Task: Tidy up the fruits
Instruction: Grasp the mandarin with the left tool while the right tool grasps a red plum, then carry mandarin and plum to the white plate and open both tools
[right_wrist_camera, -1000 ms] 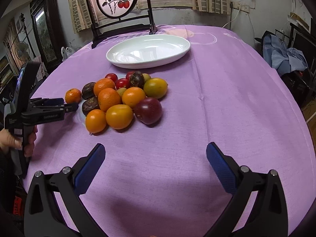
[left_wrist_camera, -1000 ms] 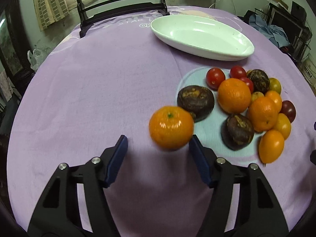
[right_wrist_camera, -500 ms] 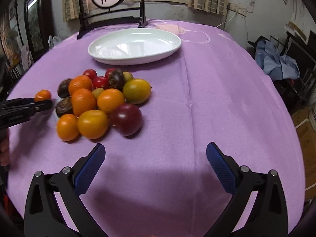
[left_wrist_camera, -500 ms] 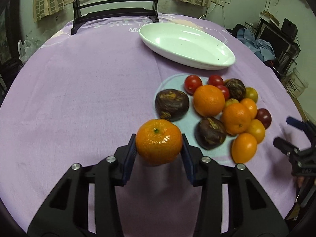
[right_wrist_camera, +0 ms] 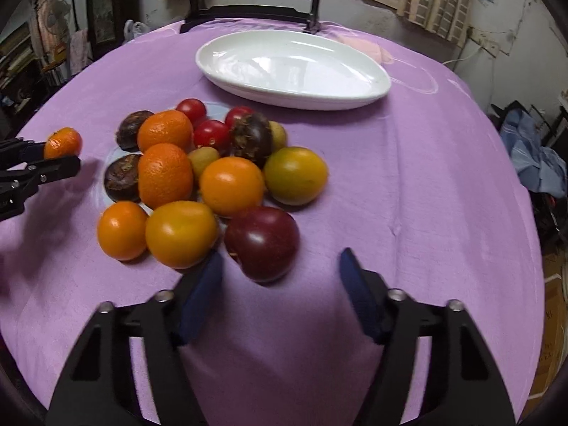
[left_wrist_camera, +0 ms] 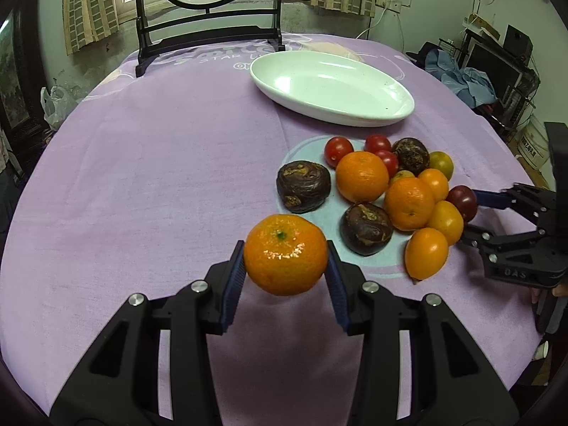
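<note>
Your left gripper (left_wrist_camera: 285,269), clamped on the tangerine (left_wrist_camera: 285,254), has bare cloth toward the table's (left_wrist_camera: 159,177) left edge. The fruit pile (left_wrist_camera: 390,191) blocks the way between it and your right gripper (right_wrist_camera: 280,277), whose spread jaws flank the dark red fruit (right_wrist_camera: 262,243). The white dish (left_wrist_camera: 332,88) stands beyond the pile, toward the far edge.

Both grippers are black plastic frames with silver screws, triangular cut-outs and blue ribbed pads.
</note>
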A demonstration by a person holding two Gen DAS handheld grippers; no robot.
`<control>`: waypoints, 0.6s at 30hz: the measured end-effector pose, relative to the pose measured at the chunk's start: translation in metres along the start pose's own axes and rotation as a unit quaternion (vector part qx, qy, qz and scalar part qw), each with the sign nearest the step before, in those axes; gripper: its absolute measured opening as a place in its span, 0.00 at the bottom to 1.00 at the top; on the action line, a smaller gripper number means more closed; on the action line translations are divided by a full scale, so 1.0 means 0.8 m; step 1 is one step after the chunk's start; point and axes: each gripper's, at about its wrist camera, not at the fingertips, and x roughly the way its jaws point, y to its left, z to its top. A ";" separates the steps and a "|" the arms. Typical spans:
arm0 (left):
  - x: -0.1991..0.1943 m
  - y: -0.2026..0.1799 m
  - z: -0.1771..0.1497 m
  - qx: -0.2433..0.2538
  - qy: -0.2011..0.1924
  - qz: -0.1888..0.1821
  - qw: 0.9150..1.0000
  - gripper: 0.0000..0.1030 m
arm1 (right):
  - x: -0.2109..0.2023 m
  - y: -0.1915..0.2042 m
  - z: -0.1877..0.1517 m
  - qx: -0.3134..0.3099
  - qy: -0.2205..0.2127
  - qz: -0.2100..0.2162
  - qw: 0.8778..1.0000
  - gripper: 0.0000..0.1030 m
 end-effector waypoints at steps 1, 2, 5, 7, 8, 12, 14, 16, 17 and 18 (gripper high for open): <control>-0.001 -0.001 -0.002 -0.001 0.001 -0.003 1.000 0.42 | 0.001 0.000 0.002 -0.002 -0.001 0.005 1.000 0.48; -0.001 -0.001 -0.002 -0.002 0.002 -0.005 1.000 0.42 | 0.001 -0.001 0.004 -0.007 -0.003 0.010 1.000 0.43; -0.002 -0.003 -0.003 -0.001 0.002 -0.006 1.000 0.42 | 0.000 0.000 0.005 -0.009 -0.007 0.018 1.000 0.39; -0.005 -0.003 -0.002 -0.003 0.001 -0.015 1.000 0.42 | -0.002 -0.004 0.003 -0.001 -0.011 0.023 1.000 0.38; -0.007 -0.003 -0.002 -0.004 0.001 -0.018 1.000 0.42 | -0.004 -0.006 0.002 0.006 -0.013 0.023 1.000 0.38; -0.016 -0.007 0.003 0.006 -0.005 -0.009 1.000 0.42 | -0.031 -0.019 -0.004 0.027 -0.037 0.026 0.999 0.38; -0.021 -0.011 0.009 0.018 -0.008 -0.001 1.000 0.42 | -0.050 -0.026 0.000 0.035 -0.057 0.029 0.997 0.38; -0.027 -0.015 0.020 0.027 -0.012 -0.004 1.000 0.42 | -0.066 -0.032 0.010 0.038 -0.072 0.032 0.996 0.38; -0.031 -0.020 0.032 0.034 -0.019 -0.005 0.999 0.42 | -0.073 -0.036 0.020 0.039 -0.083 0.032 0.995 0.38; -0.034 -0.024 0.042 0.038 -0.027 -0.004 0.999 0.42 | -0.078 -0.040 0.028 0.041 -0.092 0.030 0.994 0.38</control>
